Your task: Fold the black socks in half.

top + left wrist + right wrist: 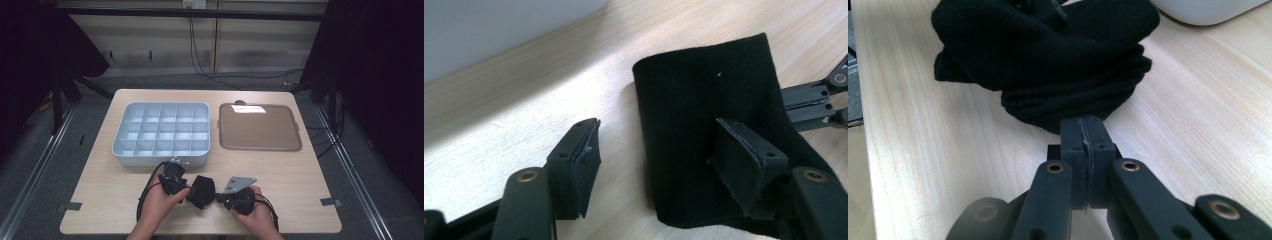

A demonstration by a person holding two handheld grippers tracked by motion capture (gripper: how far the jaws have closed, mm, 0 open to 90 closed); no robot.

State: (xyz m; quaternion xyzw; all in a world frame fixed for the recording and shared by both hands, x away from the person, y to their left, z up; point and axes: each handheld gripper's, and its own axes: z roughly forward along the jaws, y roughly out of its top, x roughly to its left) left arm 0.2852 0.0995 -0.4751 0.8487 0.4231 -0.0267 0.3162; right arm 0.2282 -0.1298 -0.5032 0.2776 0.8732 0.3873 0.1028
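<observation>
A folded black cloth (201, 191) lies near the table's front edge, between my two grippers. My left gripper (188, 192) comes at it from the left and is open. In the left gripper view the cloth (704, 75) lies partly between the jaws of the left gripper (659, 132): one pad (749, 160) hovers over the fabric, the other is above bare wood. My right gripper (218, 196) reaches in from the right. In the right gripper view its pads are pressed together, and the tip of the right gripper (1083, 122) pinches the near fold of the cloth (1048, 50).
A grey tray (165, 159) with several empty compartments stands just behind the hands; its wall (499, 30) is close to the left gripper. A flat brown tray (260, 127) lies at the back right. Bare wooden tabletop (310, 175) stretches to the right.
</observation>
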